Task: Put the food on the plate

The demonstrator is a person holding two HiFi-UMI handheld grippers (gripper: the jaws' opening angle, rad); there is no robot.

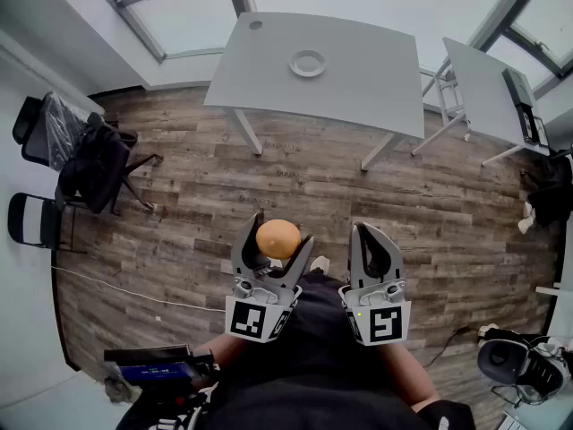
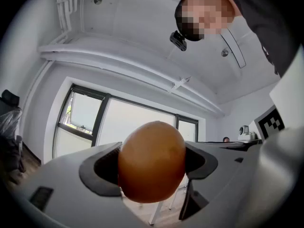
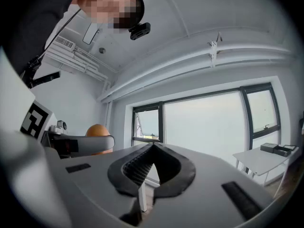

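While the left gripper (image 1: pixel 283 231) clamps the egg (image 2: pixel 152 160) (right gripper (image 1: pixel 365 232) closed, empty), the far plate (image 1: pixel 307 63) sits bare, so delivery's all left.

We are seeing smooth, faintly glossy food (image 2: pixel 152 160). We are looking at a matt, grained wood floor (image 1: pixel 313 186).

The head camera is looking steeply down over the left gripper (image 1: pixel 279 231) and right gripper (image 1: pixel 366 229). Each gripper camera is looking level from close behind its jaws; all three are sharing the orange food (image 1: pixel 278 238).
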